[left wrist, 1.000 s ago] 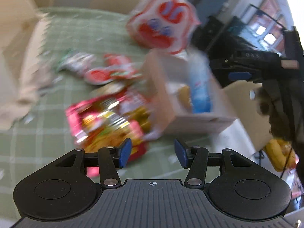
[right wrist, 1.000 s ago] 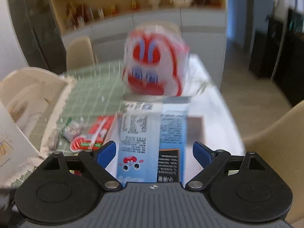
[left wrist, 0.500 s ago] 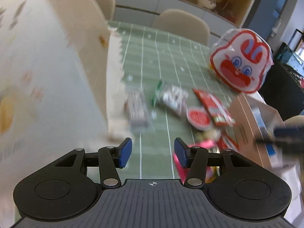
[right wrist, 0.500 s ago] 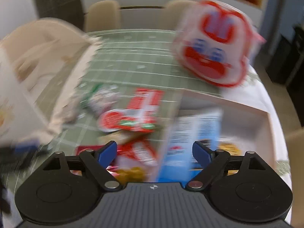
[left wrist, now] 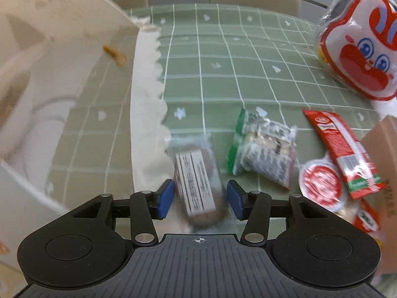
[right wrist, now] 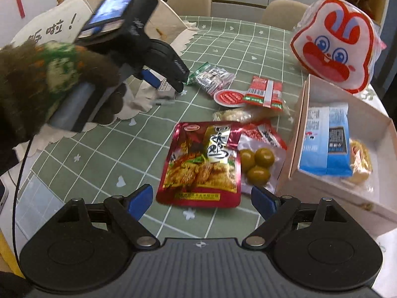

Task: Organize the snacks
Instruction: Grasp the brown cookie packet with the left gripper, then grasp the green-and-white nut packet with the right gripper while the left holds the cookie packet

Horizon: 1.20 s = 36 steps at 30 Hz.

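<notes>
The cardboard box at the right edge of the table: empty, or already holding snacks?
Partly filled. In the right wrist view the open box holds a blue packet and a yellow snack; other packets lie outside on the tablecloth.

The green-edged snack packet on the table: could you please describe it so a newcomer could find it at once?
On the green checked tablecloth, look left of the round red-lidded cup. The packet lies flat there, the only one with a green strip along one edge and a black-and-white printed front.
</notes>
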Each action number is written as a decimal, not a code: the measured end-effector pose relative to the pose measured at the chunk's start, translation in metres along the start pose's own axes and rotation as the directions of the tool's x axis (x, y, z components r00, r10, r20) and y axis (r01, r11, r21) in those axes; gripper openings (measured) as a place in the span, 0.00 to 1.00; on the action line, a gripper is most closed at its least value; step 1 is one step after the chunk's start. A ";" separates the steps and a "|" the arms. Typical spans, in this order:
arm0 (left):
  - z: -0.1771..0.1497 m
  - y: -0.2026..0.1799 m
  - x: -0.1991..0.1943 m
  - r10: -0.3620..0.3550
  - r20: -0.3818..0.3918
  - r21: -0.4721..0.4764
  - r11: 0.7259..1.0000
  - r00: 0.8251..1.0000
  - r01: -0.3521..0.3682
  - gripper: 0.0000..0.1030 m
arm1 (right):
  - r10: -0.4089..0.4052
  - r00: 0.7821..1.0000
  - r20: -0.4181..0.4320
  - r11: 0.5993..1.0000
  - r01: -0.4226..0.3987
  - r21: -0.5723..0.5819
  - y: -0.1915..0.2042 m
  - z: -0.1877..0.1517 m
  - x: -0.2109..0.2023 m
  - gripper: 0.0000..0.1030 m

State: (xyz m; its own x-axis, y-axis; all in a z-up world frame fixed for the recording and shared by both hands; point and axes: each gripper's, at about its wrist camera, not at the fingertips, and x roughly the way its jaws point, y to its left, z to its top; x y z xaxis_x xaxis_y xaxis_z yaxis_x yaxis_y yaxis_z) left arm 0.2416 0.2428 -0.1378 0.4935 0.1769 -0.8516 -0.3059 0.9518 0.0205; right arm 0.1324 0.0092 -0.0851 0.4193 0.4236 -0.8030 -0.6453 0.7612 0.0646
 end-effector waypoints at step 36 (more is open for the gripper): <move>-0.165 0.070 -0.120 -0.290 0.011 -0.220 0.933 0.957 0.285 0.41 | -0.060 0.995 -0.073 0.979 0.073 0.189 -0.026 0.172 0.189 0.85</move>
State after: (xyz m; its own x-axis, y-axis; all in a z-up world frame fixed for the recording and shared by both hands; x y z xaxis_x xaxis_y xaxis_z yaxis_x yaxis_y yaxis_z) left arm 0.0262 0.2472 -0.1204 0.5701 -0.1038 -0.8150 -0.3237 0.8834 -0.3389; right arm 0.3382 0.1544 -0.1364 0.4097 0.3397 -0.8466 -0.4804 0.8693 0.1164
